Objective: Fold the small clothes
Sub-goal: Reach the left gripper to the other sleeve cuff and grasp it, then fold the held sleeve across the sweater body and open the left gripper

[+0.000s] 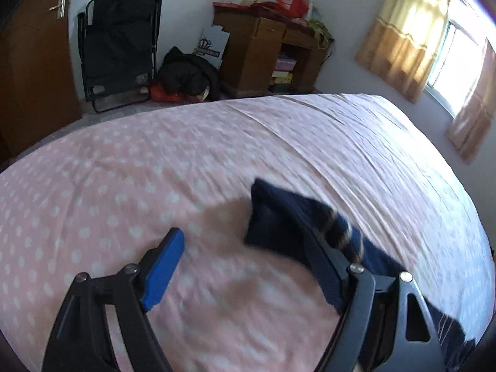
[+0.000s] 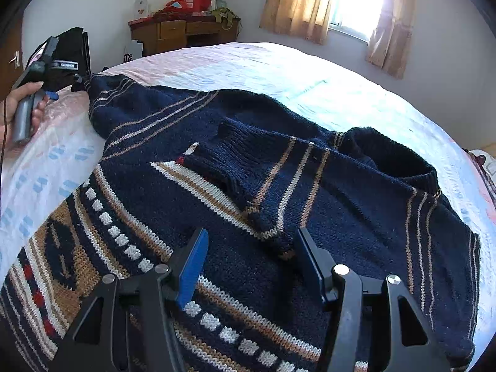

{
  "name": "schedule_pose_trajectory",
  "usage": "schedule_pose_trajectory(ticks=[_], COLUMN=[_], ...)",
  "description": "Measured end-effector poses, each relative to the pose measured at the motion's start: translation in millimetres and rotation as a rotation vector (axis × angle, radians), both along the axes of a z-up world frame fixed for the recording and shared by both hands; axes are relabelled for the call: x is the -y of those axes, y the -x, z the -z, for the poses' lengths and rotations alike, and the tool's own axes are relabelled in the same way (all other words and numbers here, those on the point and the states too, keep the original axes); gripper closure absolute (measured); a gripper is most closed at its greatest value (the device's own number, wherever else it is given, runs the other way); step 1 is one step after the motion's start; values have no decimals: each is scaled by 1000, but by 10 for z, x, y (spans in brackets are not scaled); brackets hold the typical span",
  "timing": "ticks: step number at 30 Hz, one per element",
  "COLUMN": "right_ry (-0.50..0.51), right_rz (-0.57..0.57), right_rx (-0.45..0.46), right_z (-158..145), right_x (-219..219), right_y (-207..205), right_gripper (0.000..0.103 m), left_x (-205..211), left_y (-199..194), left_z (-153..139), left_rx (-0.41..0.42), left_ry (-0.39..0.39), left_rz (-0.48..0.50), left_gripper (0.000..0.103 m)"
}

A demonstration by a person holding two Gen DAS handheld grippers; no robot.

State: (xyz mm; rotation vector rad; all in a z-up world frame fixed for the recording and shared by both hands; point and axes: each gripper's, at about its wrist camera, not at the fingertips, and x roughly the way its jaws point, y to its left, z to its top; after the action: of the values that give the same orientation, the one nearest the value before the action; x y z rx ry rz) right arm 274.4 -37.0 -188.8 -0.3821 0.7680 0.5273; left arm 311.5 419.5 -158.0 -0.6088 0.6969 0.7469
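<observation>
On the bed [image 2: 279, 62]: navy knit sweater [image 2: 248, 167], sleeve folded across.
Right tool [image 2: 251, 266] hovered spread, empty; left tool [image 1: 248, 266] spread, cuff draped on one finger. Soft, heavy, floppy knit; grip hem or shoulders.

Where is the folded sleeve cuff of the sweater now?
In the right wrist view, the sleeve cuff lies across the sweater chest, left of the collar.
</observation>
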Motion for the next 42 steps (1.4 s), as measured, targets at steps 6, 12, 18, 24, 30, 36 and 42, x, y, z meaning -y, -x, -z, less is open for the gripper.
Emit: schedule_pose_trajectory(ticks=[6, 12, 18, 24, 30, 36, 42], right_ry=[26, 35, 27, 25, 23, -40, -265], right_rz=[1, 3, 5, 7, 8, 14, 111], right_rx=[30, 42, 37, 37, 36, 24, 8], right_z=[1, -3, -9, -7, -8, -67, -403], right_x=[-41, -56, -53, -59, -62, 33, 523], right_y=[42, 65, 65, 60, 56, 34, -20], right_gripper=[44, 44, 44, 44, 44, 44, 44], left_x=[-104, -86, -33, 1, 7, 289, 900], left_y=[-114, -272, -156, -55, 17, 5, -5], left_z=[-32, -1, -136, -252, -406, -774, -1215], left_rx=[4, -5, 53, 124, 201, 262, 336], left_ry=[0, -18, -4, 15, 43, 21, -9], left_rz=[-10, 58, 58, 70, 99, 169, 306], left_gripper=[34, 86, 92, 92, 93, 94, 94])
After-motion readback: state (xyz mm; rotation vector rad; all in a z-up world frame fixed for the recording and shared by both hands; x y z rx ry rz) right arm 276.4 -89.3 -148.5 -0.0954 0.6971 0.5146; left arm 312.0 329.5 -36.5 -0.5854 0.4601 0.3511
